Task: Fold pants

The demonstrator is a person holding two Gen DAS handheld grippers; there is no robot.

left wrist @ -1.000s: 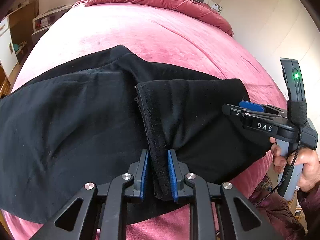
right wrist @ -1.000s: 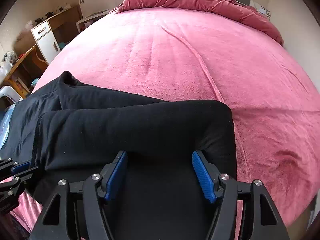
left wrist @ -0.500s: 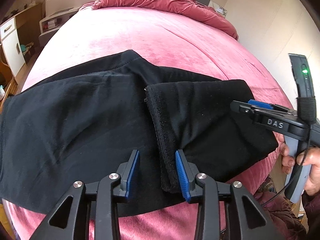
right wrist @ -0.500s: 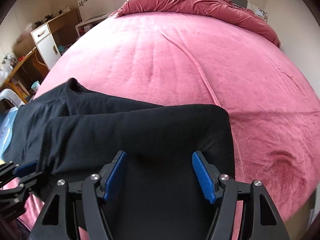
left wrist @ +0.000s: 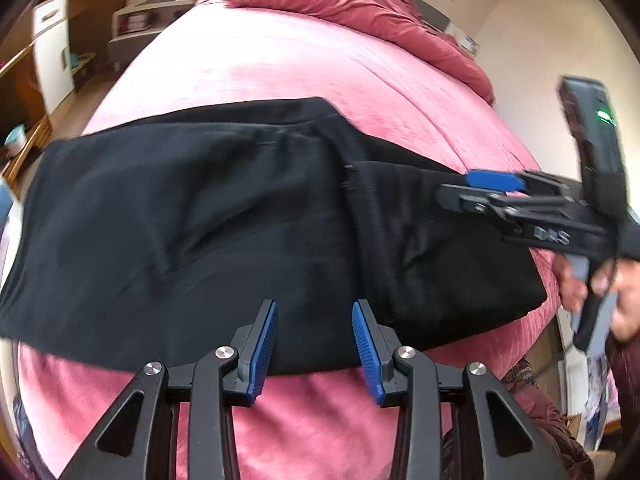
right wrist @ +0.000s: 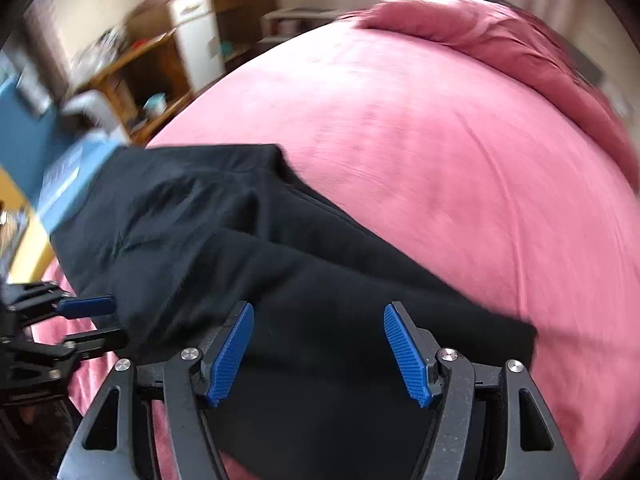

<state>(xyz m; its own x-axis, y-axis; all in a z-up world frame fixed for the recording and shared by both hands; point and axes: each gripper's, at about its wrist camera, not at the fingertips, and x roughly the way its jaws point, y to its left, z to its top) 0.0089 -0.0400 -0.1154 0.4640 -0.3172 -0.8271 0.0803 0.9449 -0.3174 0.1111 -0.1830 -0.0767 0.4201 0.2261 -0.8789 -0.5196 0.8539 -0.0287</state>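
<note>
Left wrist view: left gripper (left wrist: 316,344) has just been opening, jaws apart, nothing between them
Right gripper (right wrist: 320,354): jaws wide, gripping nothing (frame blurred)
Pants (left wrist: 224,232): black, folded over, lying on pink bed (left wrist: 304,60)

A second back the left gripper (left wrist: 314,346) was pinched on the ribbed cuff edge (left wrist: 362,216) of the black pants (left wrist: 180,232). Its jaws had just been opening, and they let the fabric go; nothing sat between the blue pads after that, with the cuff lying flat on the pants. The gripper also backed off toward the near edge of the pink bed (left wrist: 320,80), so bare cover showed under its jaws. The right gripper (right wrist: 320,354) pulled back and rolled too, so the pants ran slanted across its view, blurry.
</note>
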